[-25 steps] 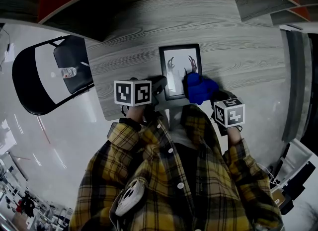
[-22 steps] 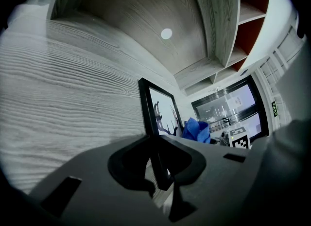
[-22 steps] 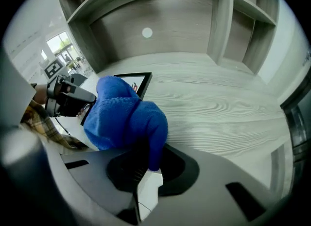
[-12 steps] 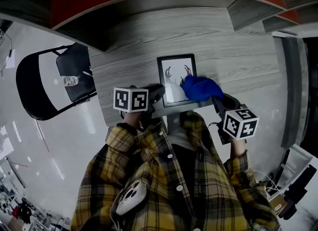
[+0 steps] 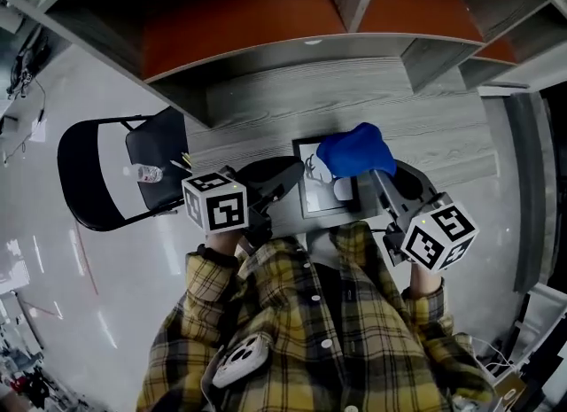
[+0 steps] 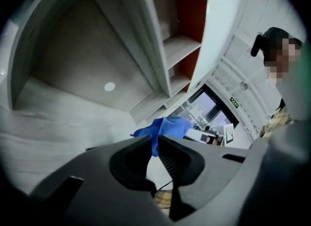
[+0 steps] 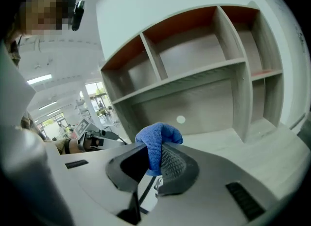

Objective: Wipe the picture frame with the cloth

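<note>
right gripper (image 7: 154,158) is clamped on the blue cloth (image 7: 158,136) \- a fold is pinched between the jaws and the rest bunches up over the tips. in the head view the cloth sits over the upper right corner of the picture frame (image 5: 319,199); can't tell if it touches the glass. right gripper body comes in from the frame's lower right, with its marker cube further out that way

left gripper (image 6: 154,147) has its jaws pulled almost together, only a thin slit between them, and i see nothing held there. the cloth shows through the slit, beyond the tips. in the head view its tips are just beside the frame's left edge, marker cube further left of the frame

frame lies flat on the grey wood-grain desk (image 5: 443,127), black border, white picture with a dark drawing, lower edge close to the person's plaid shirt (image 5: 310,330)

beyond the frame's top edge \- open shelf unit (image 5: 354,11) with orange back panels. well left of the frame, off the desk, a black folding chair (image 5: 97,180) with a clear bottle (image 5: 144,173) lying on its seat
</note>
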Motion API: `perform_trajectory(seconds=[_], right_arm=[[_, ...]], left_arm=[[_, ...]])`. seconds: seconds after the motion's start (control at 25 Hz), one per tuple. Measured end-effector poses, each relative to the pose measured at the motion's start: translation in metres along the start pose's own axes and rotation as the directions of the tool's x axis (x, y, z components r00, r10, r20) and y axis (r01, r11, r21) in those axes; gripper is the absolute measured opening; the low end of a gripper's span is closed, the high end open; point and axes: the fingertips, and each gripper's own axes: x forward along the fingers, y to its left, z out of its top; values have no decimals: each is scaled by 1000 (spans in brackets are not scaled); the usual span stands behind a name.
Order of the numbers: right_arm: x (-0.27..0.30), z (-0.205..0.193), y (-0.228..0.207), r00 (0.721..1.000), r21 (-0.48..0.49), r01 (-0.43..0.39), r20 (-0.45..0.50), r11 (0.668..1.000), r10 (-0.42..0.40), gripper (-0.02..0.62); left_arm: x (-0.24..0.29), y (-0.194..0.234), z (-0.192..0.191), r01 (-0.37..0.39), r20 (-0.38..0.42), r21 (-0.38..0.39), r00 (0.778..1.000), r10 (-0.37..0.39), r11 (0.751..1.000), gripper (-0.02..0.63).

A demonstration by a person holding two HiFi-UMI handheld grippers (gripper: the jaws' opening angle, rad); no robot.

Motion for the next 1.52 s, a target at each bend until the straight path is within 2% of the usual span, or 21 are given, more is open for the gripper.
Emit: perform_trajectory(seconds=[0.12,0.28,0.36,0.48,0.6,0.84,1.12,1.52], right_arm=[[1,38,26,994,-77,-49,95,996,56,40],[-5,78,58,971,-184,-93,199,979,130,40],[-6,91,70,960,-218,-110,229,970,160,40],[-4,101,82,952,-252,-126,241,960,188,40],[-3,104,92,949,-280,-137,237,950,206,40],[-1,107,102,948,-319,-153,221,935,231,40],[2,100,99,952,-312,-153,207,938,225,40],[4,93,96,956,-298,-148,201,943,213,40]], left_arm=[[-14,-38,38,18,100,121,995,-30,992,17],[-30,-78,70,-44,208,264,978,-12,964,5],[-35,-94,80,-106,225,356,974,25,928,5],[-40,-111,91,-187,241,470,967,78,863,3],[-43,-121,98,-221,258,513,961,97,830,4],[-44,-123,101,-224,274,499,957,93,837,3],[-44,-114,97,-235,271,469,956,115,851,5],[-44,-107,97,-237,272,460,955,117,856,5]])
